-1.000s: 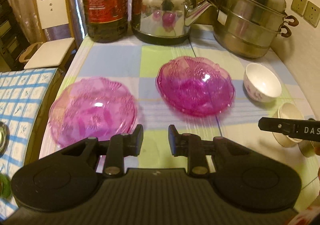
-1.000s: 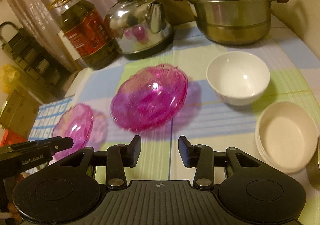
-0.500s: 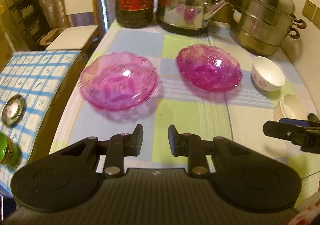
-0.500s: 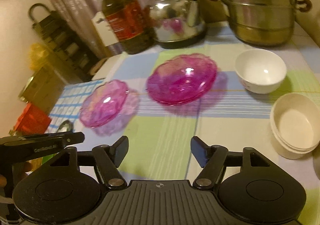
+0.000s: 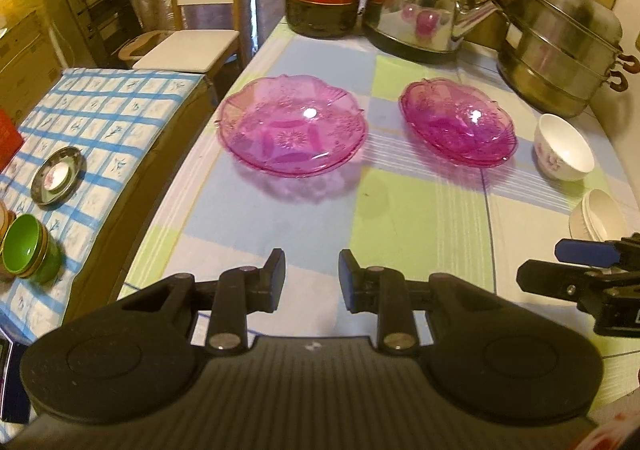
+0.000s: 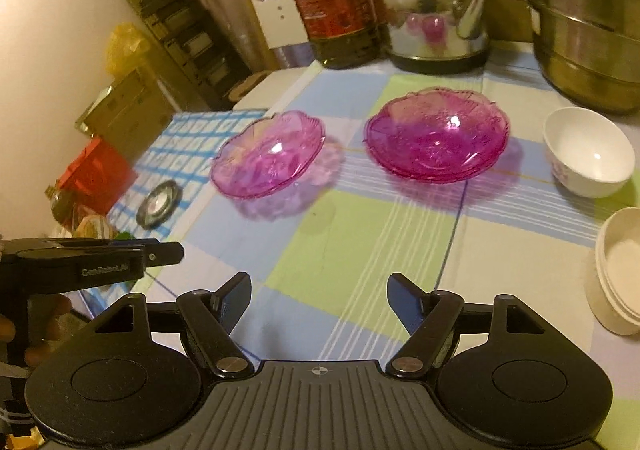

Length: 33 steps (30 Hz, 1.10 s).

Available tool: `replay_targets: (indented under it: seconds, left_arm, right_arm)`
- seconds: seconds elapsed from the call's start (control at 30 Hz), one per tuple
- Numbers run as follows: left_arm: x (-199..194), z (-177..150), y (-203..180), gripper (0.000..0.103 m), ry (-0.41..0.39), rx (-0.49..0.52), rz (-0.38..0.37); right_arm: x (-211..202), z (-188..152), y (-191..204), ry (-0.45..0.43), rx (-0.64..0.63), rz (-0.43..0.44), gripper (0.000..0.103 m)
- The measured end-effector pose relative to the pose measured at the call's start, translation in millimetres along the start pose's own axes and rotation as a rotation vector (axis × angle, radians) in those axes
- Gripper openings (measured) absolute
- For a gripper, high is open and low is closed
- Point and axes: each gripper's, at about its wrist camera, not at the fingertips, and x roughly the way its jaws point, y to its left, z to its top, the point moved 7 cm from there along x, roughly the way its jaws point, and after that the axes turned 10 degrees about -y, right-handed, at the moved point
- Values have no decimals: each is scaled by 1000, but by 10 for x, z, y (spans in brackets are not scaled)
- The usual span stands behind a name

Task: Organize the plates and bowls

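I hold both claws above the tabletop ahead of any grasp; left claw stands narrowly parted and empty; right claw has just been opening, wide, nothing between its jaws. Two pink glass plates lie apart; white bowl near cream bowl stack. Next I judge: take one plate by its rim for stacking. Only the left view shows the green cup.

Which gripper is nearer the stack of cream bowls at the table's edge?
Right. The right gripper has the stack of cream bowls just off to its side; the left gripper sits farther across, facing the pink plates.
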Motion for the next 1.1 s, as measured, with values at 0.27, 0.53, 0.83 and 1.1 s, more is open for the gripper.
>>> replay_targets:
  seconds: [0.27,0.53,0.83,1.1]
  left_arm:
    - [-32,-54,184,26,19,-21,33]
    - [50,-12,371,26,30,-27,49]
    - [251,124,614,26,29,-49,51]
    - [509,296,913,30,9,-83,47]
  right_arm:
    - [204,-30,118,50,-10,9,75]
    - [463,13,157,100,9,-3,75]
    - [745,180,123,83,49,-31,74]
    - [1025,371,93,40,64,-56,74]
